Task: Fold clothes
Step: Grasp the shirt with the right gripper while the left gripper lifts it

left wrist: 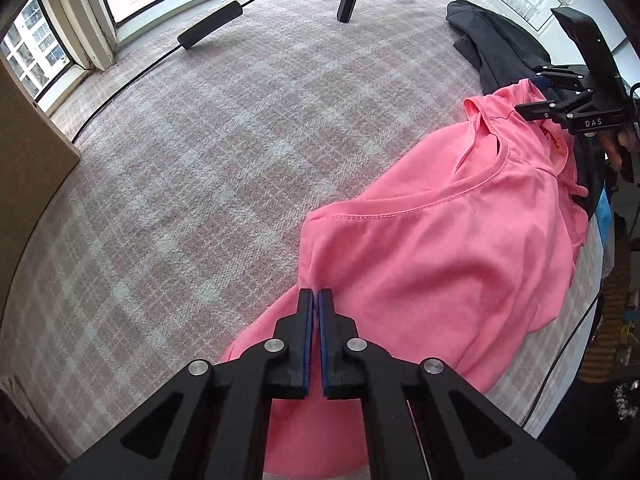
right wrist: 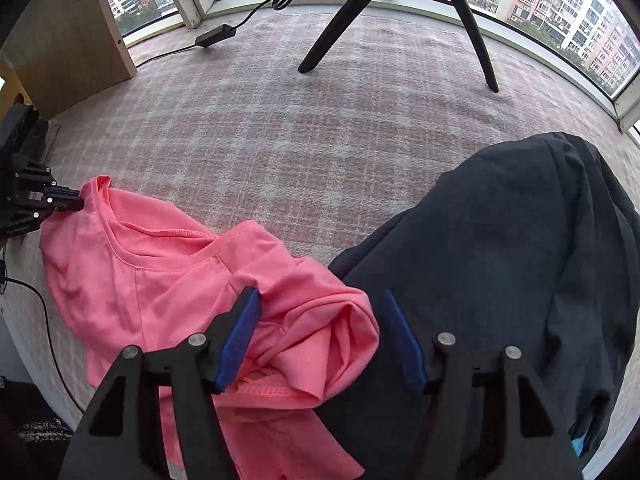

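A pink T-shirt (left wrist: 440, 256) lies crumpled on the checked cloth surface (left wrist: 208, 168), neckline up. My left gripper (left wrist: 316, 296) is shut on the shirt's shoulder edge; it also shows at the left of the right wrist view (right wrist: 74, 200), pinching the shirt by the collar. My right gripper (right wrist: 318, 300) is open, its blue pads either side of a bunched pink sleeve (right wrist: 320, 344), not closed on it. In the left wrist view the right gripper (left wrist: 532, 92) sits at the shirt's far shoulder.
A dark garment (right wrist: 500, 280) lies heaped to the right, partly under the pink shirt. Black tripod legs (right wrist: 340, 24) stand at the back. A power adapter and cable (right wrist: 216, 36) lie by the windows. A wooden panel (right wrist: 76, 28) stands at far left.
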Demonstrator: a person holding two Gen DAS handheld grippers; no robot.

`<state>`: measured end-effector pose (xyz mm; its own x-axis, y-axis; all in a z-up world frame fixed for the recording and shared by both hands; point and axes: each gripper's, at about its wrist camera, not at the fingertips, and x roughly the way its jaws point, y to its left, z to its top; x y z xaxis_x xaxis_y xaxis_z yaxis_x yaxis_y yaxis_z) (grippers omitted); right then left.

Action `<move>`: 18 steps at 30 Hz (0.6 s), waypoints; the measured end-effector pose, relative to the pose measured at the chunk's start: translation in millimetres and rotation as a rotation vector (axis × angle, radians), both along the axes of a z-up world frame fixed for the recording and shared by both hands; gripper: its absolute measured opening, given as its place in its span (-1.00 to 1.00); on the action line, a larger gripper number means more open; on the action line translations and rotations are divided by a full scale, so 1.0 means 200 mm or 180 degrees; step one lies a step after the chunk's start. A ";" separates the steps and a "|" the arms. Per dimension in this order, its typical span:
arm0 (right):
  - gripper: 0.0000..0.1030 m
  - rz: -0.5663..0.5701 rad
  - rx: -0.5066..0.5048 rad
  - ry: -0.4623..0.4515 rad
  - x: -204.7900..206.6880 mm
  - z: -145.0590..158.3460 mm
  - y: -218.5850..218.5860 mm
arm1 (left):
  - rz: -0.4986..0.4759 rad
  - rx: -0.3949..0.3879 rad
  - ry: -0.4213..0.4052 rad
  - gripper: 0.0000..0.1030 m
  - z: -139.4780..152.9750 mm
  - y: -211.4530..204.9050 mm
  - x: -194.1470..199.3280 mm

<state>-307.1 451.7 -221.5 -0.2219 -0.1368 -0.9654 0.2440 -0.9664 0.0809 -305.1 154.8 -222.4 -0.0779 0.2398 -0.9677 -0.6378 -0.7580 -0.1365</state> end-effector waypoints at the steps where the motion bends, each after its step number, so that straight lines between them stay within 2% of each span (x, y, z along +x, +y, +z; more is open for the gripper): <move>1: -0.37 0.0027 -0.0042 0.0005 0.01 -0.01 -0.01 | 0.0036 0.0049 0.0021 -0.96 0.02 -0.02 0.01; 2: -0.76 0.0011 -0.0183 -0.0007 0.02 0.00 0.00 | 0.0073 0.0101 0.0050 -0.96 0.05 -0.04 0.01; 3: -0.87 -0.0021 -0.0287 0.0033 0.03 0.04 0.01 | 0.0114 0.0158 0.0097 -0.96 0.09 -0.06 0.02; 5: -0.87 -0.0054 -0.0383 0.0159 0.05 0.12 0.03 | 0.0208 0.0235 0.0220 -0.96 0.18 -0.10 0.03; 9: -0.88 -0.0079 -0.0580 0.0615 0.12 0.44 0.03 | 0.0419 0.0328 0.0556 -0.97 0.43 -0.23 0.02; 14: -0.89 -0.0018 -0.0923 0.1485 0.21 1.05 -0.02 | 0.0668 0.0492 0.1209 -0.97 0.93 -0.42 0.02; 18: -0.89 0.0157 -0.1085 0.1967 0.27 1.49 -0.11 | 0.0841 0.0539 0.1745 -0.97 1.37 -0.58 0.06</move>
<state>-253.5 430.1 76.4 -0.7012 -0.4331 -0.5664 0.3857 -0.8985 0.2095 -294.0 39.7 50.8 -0.6292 0.2911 -0.7207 -0.4433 -0.8960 0.0252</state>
